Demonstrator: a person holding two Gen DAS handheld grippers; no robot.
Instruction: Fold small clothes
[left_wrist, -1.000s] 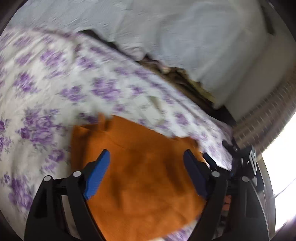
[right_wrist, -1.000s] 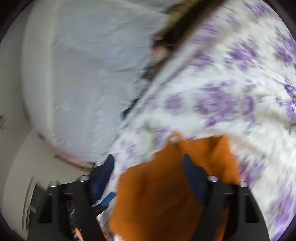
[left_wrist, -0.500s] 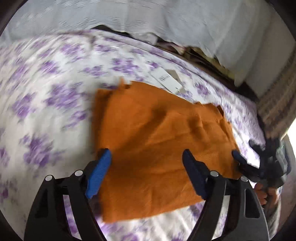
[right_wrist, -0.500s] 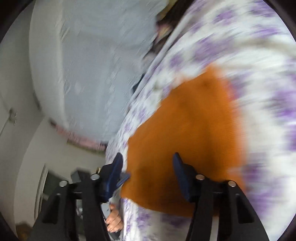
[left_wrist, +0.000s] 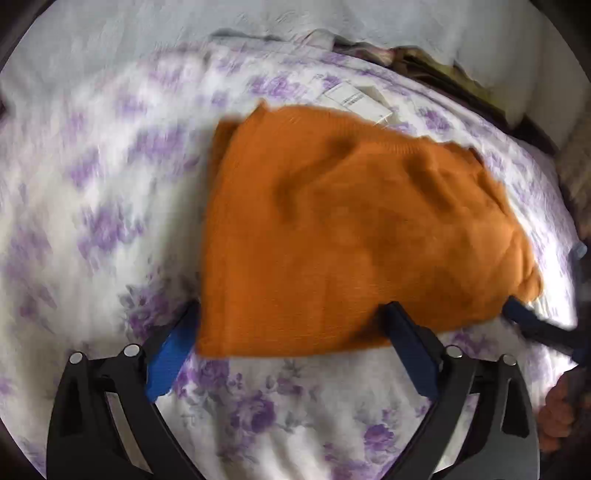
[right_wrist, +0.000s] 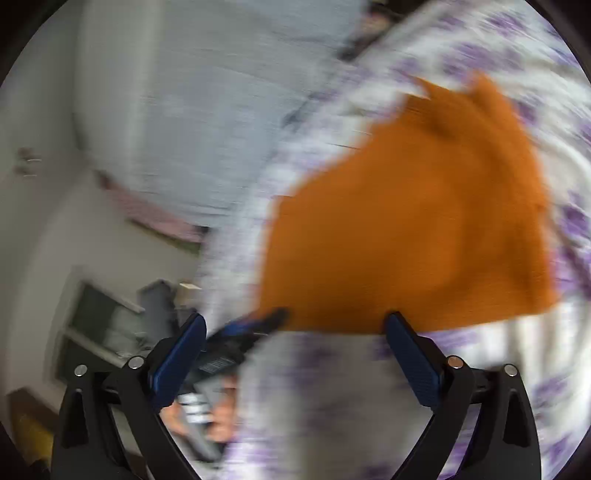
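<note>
Orange knit fabric, a small garment, lies on a bedspread printed with purple flowers, a little right of centre in the left wrist view. It looks already folded at least once: a doubled layer shows along its left edge and the outline is a rough rectangle, wider at the near side. Its surface is soft and rumpled, with a few shallow bumps across the middle, and a white paper tag sticks out at its far edge.

Neither tool holds anything. The left gripper stands with its blue pads spread wide, their tips at the garment's near edge, apparently apart from the cloth. The right gripper is also spread wide, hovering just short of the garment's near edge; its view is heavily blurred, so fine contact cannot be judged. One of its fingers shows at the right of the left view, near the garment's right corner.

I judge this a pause between folds. A further fold would call for both grippers to drop onto corners or an edge, pinch through all the layers, and carry that side across without dragging the lower layers askew.
</note>
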